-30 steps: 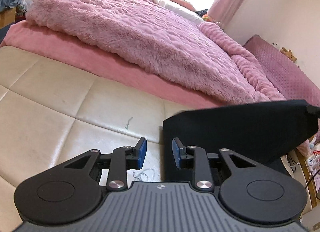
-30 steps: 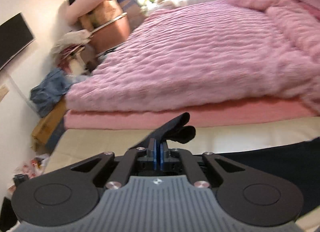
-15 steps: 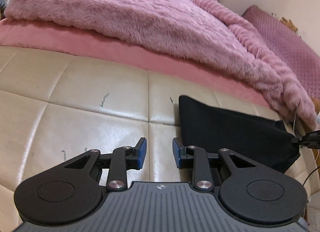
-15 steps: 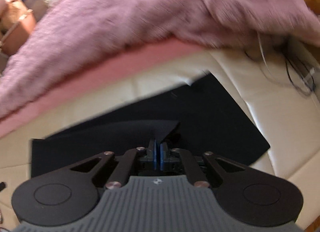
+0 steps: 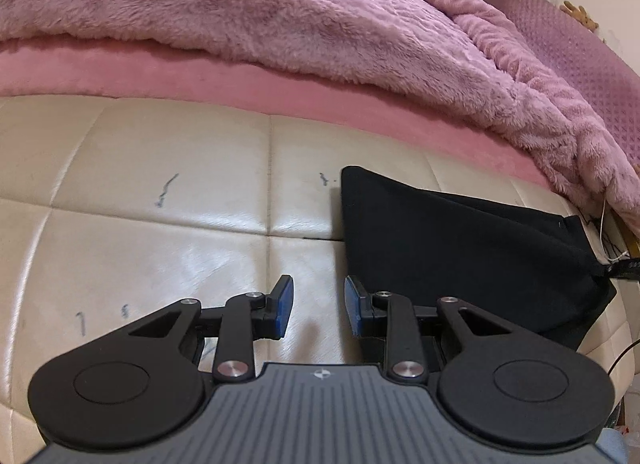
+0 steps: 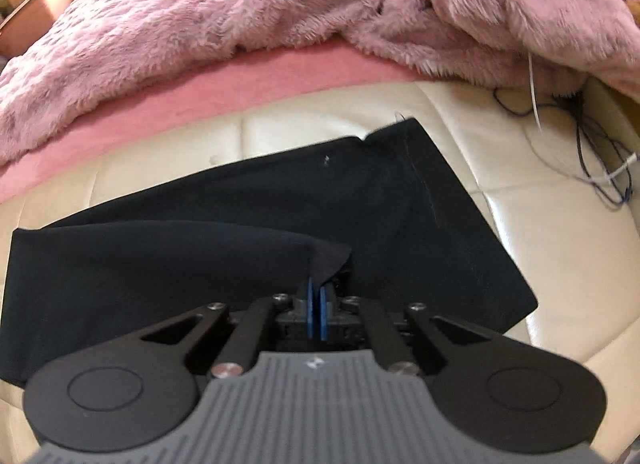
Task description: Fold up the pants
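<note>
The right gripper (image 6: 315,306) is clamping a corner of the black fabric pants (image 6: 240,232), folded layer lying under it on the cream quilted leather bench (image 6: 560,248). The left gripper (image 5: 318,306) is hovering released just beside the pants' left fold edge (image 5: 440,248); their long axis is running rightward, toward the pink fluffy blanket (image 5: 280,15) beyond.

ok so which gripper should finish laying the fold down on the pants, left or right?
Right. The right gripper is already shut on a corner of the black pants, held over the lower layer. The left gripper is open, holds nothing, over the cream cushion beside the pants' edge.
</note>
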Demonstrator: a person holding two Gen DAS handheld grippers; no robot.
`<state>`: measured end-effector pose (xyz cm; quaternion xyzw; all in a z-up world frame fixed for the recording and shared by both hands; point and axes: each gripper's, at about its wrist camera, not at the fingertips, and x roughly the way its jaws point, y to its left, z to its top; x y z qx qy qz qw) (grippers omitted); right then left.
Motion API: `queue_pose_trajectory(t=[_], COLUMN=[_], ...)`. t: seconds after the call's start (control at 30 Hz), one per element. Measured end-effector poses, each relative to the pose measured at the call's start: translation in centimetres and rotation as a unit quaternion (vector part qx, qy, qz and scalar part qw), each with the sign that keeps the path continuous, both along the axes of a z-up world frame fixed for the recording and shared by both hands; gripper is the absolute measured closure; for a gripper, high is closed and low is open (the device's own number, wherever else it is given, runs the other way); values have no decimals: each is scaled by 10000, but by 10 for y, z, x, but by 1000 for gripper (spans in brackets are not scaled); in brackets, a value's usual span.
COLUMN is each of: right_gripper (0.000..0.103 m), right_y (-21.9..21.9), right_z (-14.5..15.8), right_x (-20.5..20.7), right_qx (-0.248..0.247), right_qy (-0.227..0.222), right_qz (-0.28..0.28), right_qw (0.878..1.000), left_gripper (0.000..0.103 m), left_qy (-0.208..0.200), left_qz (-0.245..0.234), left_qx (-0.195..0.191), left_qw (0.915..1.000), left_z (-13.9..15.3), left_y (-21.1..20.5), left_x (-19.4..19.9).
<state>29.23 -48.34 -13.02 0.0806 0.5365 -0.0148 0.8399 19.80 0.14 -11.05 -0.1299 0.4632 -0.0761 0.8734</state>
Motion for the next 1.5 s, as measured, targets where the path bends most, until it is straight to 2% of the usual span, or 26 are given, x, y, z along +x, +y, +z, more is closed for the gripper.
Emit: queue_pose_trajectory(t=[0.1, 0.2, 0.27, 0.33, 0.37, 0.4, 0.47, 0.5, 0.6, 0.7, 0.83, 0.9, 0.97, 1.0, 1.03, 1.1, 1.17, 1.3, 1.4, 1.47, 1.5], right_gripper=[103, 103, 103, 103, 103, 103, 103, 103, 103, 103, 103, 103, 103, 103, 103, 103, 103, 103, 102, 88, 75], right_y=[2, 5, 6, 5, 3, 2, -4, -11, -25, -30, -30, -29, -26, -26, -27, -35, -44, -53, -51, -52, -54], right_z=[17, 47, 74, 105, 113, 114, 93, 74, 19, -12, -14, 0, 23, 32, 31, 10, -11, -32, -42, -42, -40], right_x=[-1, -1, -3, -9, -9, -6, 9, 17, 33, 38, 39, 36, 29, 26, 27, 41, 50, 56, 55, 57, 57], right_qx=[19, 189, 361, 590, 505, 228, -498, -694, -935, -1092, -1115, -1046, -903, -969, -1144, -1404, -1445, -1307, -1453, -1531, -1629], right_qy=[-167, -525, -944, -1649, -1881, -1932, -1607, -1338, -721, -544, -671, -891, -1294, -1431, -1381, -977, -728, -664, -668, -664, -657], right_qz=[190, 432, 590, 801, 840, 839, 722, 616, 554, 459, 509, 585, 693, 782, 842, 709, 609, 434, 426, 405, 379], right_qw=[9997, 9975, 9931, 9813, 9773, 9773, 9831, 9867, 9915, 9915, 9902, 9888, 9850, 9819, 9802, 9827, 9849, 9882, 9862, 9852, 9837], left_gripper=[71, 71, 71, 71, 71, 71, 71, 71, 71, 71, 71, 71, 71, 71, 71, 71, 71, 71, 69, 61, 54], left_qy=[15, 10, -1, 0, 17, 35, 65, 81, 164, 213, 251, 267, 285, 299, 329, 341, 289, 274, 301, 315, 301], left_qz=[-63, -104, -139, -166, -179, -192, -216, -222, -234, -261, -248, -247, -239, -238, -243, -253, -272, -206, 5, 159, 218], left_qx=[55, 84, 108, 121, 128, 137, 160, 171, 218, 266, 267, 281, 272, 267, 268, 282, 254, 4, -479, -799, -898], left_qw=[10000, 9999, 9998, 9998, 9998, 9997, 9996, 9996, 9994, 9991, 9990, 9989, 9989, 9989, 9988, 9987, 9989, 9994, 9984, 9962, 9953], left_z=[0, 0, 0, 0, -1, -2, -4, -6, -10, -14, -18, -20, -22, -23, -24, -25, -23, -25, -28, -31, -32], left_y=[-9, -17, -21, -25, -27, -29, -32, -33, -36, -37, -36, -37, -37, -38, -38, -40, -41, -39, -35, -33, -34], left_x=[8, 14, 17, 19, 21, 22, 23, 23, 24, 26, 29, 30, 32, 33, 35, 38, 38, 46, 55, 62, 66])
